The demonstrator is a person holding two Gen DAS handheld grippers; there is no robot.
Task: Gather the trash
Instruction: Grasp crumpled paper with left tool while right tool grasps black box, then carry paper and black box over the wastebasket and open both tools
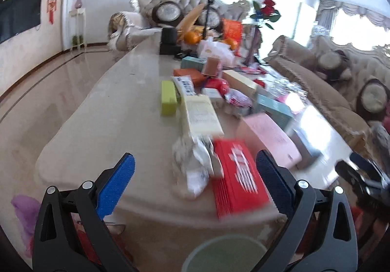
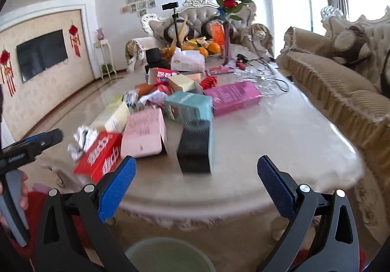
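Note:
A pile of empty boxes and wrappers covers the marble coffee table (image 1: 102, 125) (image 2: 280, 130). Nearest the front edge lie a red box (image 1: 236, 174) (image 2: 100, 155), crumpled white paper (image 1: 195, 162) (image 2: 81, 140), a pink box (image 1: 270, 137) (image 2: 145, 133) and a black box (image 2: 195, 145). Behind them sit a teal box (image 2: 189, 106), a magenta box (image 2: 234, 96), a cream box (image 1: 202, 113) and a lime box (image 1: 168, 98). My left gripper (image 1: 195, 181) hangs open just short of the red box and paper. My right gripper (image 2: 196, 181) is open before the black box. Both hold nothing.
A pale green bin rim (image 1: 224, 252) (image 2: 168, 255) shows below the table's front edge. Oranges (image 2: 207, 48), a rose vase (image 2: 228, 28) and a phone tripod (image 2: 174, 25) stand at the far end. Sofas (image 2: 341, 91) flank the right and back. A hand (image 2: 23, 189) holds the left gripper.

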